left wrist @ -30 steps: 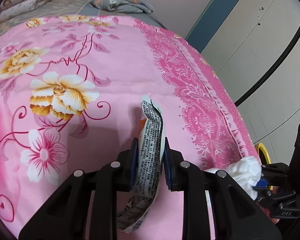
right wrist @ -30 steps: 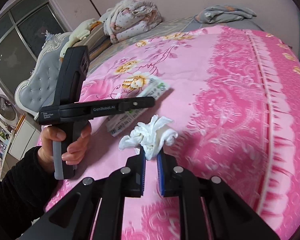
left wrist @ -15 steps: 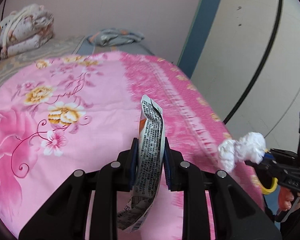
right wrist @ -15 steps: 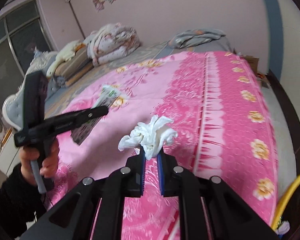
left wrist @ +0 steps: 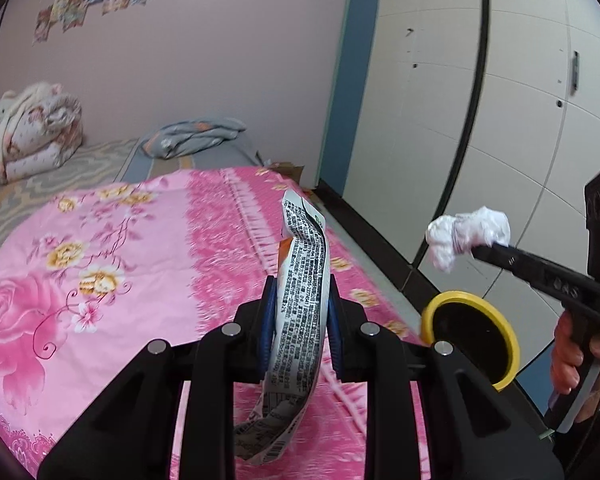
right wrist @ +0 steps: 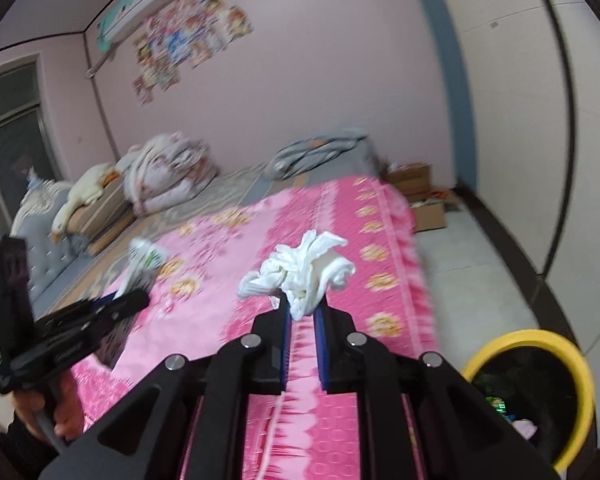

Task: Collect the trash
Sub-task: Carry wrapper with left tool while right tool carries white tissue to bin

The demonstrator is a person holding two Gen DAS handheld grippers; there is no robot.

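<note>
Left hand-held gripper [left wrist: 300, 300] clamped narrow on a crumpled snack wrapper [left wrist: 302, 292], printed text side showing, top end sticking up past the blue pads [left wrist: 269, 320] and bottom end curling down between the black finger arms. Right hand-held gripper [right wrist: 301, 316] pinched nearly closed on a wad of white tissue [right wrist: 300, 272], bunched above the fingertips and spilling to both sides. Both held up in the air over the pink floral bedspread [left wrist: 120, 260], neither piece of trash touching the bed. Seen from the left wrist view, tissue out to the right at the tip of the other gripper, above and just beyond a yellow-rimmed trash bin [left wrist: 470, 340] with a dark inside, standing on the floor beside the bed edge. Seen from the right wrist view, same bin [right wrist: 532, 392] at lower right, some scraps visible inside, wrapper at far left, blurred. Person's hand [left wrist: 568, 360] wrapped around the right gripper's handle; another hand [right wrist: 56, 412] with a dark sleeve on the left one. Folded quilts [left wrist: 36, 128] and a grey bundle [left wrist: 192, 138] at the far end of the bed, stickers [right wrist: 180, 44] on the pink wall, cardboard boxes [right wrist: 420, 196] on the floor by the corner.
</note>
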